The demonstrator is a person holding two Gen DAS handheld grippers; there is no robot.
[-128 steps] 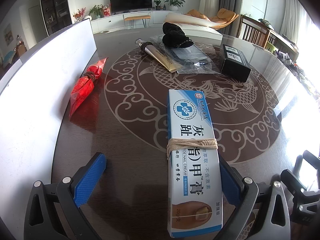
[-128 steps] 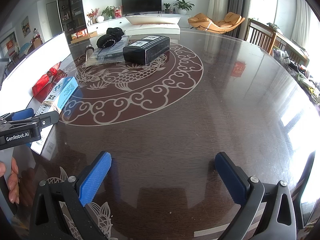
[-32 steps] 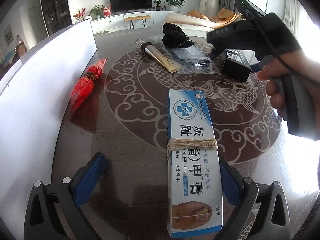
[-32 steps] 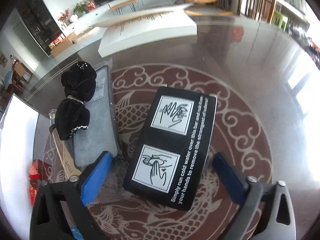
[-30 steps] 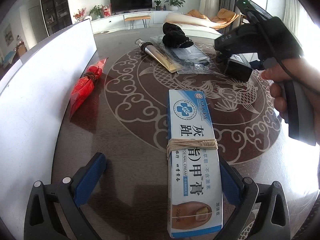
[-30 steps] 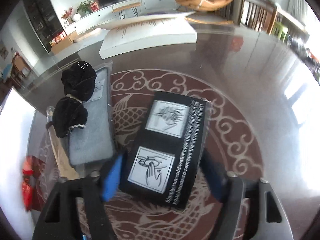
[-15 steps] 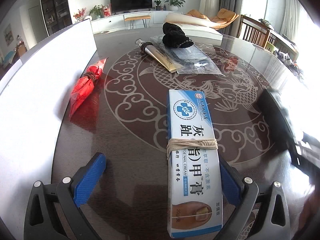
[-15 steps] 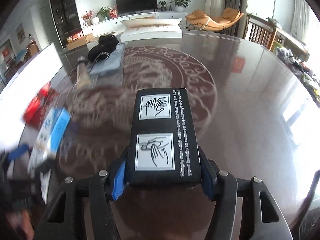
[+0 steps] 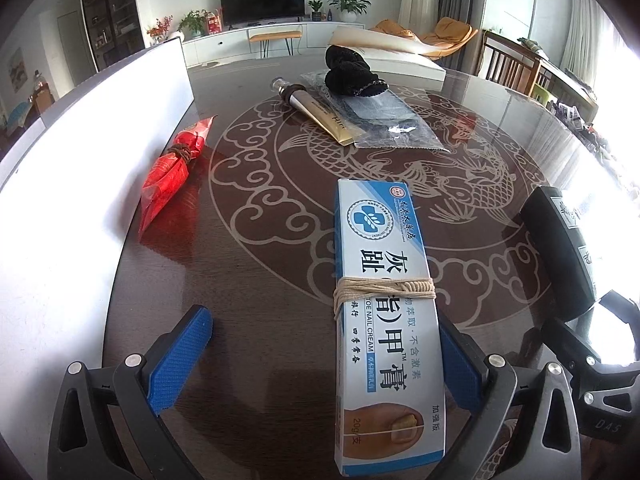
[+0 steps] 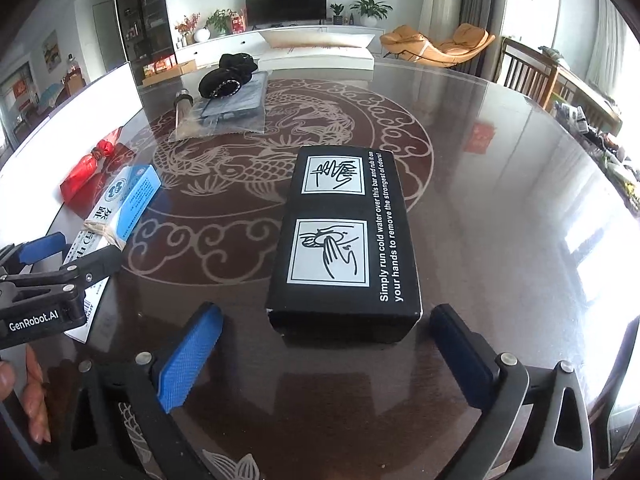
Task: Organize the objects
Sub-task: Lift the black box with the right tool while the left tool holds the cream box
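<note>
Blue pads of my right gripper [image 10: 320, 356] have just sprung wide apart, holding nothing, the black box [image 10: 344, 240] lying free on the table [image 10: 500, 220] at frame centre, so I'd back straight out without nudging it. My left gripper [image 9: 320, 360] gapes too, the nail cream carton [image 9: 384, 304] flat against one pad. Further off, upper left, red packet [image 10: 90, 166] and black pouch [image 10: 228, 76] wait, nothing blocking.

Left gripper [image 9: 322, 354] jaws spread wide. Toe nail cream box [image 9: 384, 308], string-bound, lies lengthwise between them, against the right pad. Red packet [image 9: 174, 170] beyond the left jaw; black box [image 9: 558, 254] right.
</note>
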